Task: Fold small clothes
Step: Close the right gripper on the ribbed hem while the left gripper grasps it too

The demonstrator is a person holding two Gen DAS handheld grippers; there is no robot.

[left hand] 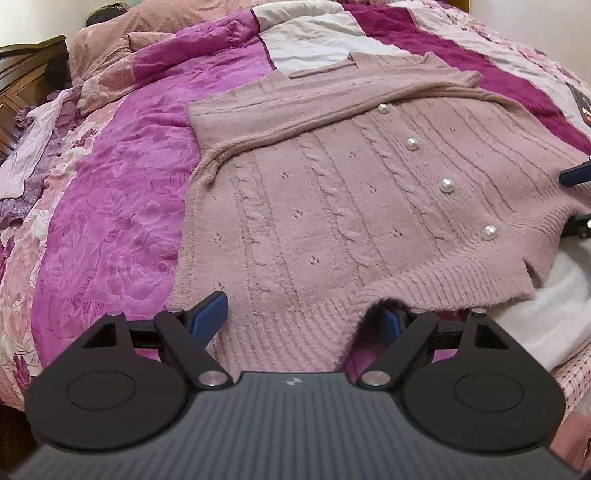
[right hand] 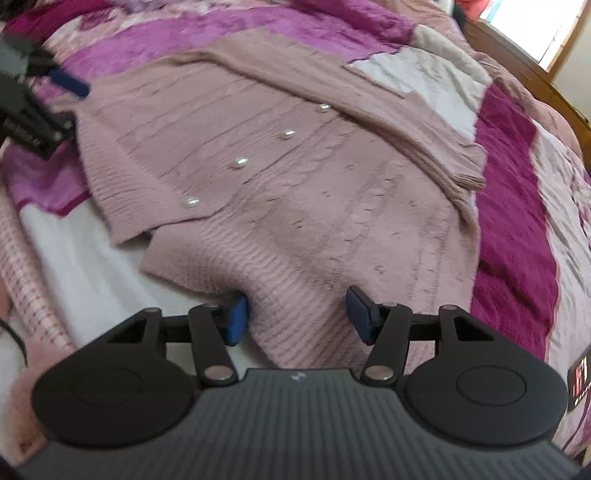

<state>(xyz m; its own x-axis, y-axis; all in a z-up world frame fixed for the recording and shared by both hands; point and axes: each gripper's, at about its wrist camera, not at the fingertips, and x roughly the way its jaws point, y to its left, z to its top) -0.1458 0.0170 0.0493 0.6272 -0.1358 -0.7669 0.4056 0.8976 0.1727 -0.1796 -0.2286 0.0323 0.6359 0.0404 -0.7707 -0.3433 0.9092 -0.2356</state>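
A dusty-pink knitted cardigan (left hand: pixel 332 206) with pearl buttons (left hand: pixel 447 185) lies flat on the bed, sleeves folded across its chest. My left gripper (left hand: pixel 301 314) is open, its blue pads astride the ribbed hem; the right pad is partly hidden under the knit. In the right wrist view the cardigan (right hand: pixel 295 177) lies the same way, and my right gripper (right hand: pixel 297 317) is open with its pads astride the hem at the other bottom corner. The left gripper also shows at the far left of the right wrist view (right hand: pixel 70 83).
The bed carries a patchwork quilt (left hand: pixel 122 192) of magenta, pink and white. A white cloth (right hand: pixel 85 254) lies under the cardigan's hem. Pillows (left hand: pixel 147 33) sit at the head, a wooden headboard (left hand: pixel 22 70) to the left. A dark label (right hand: pixel 580 380) lies on the quilt.
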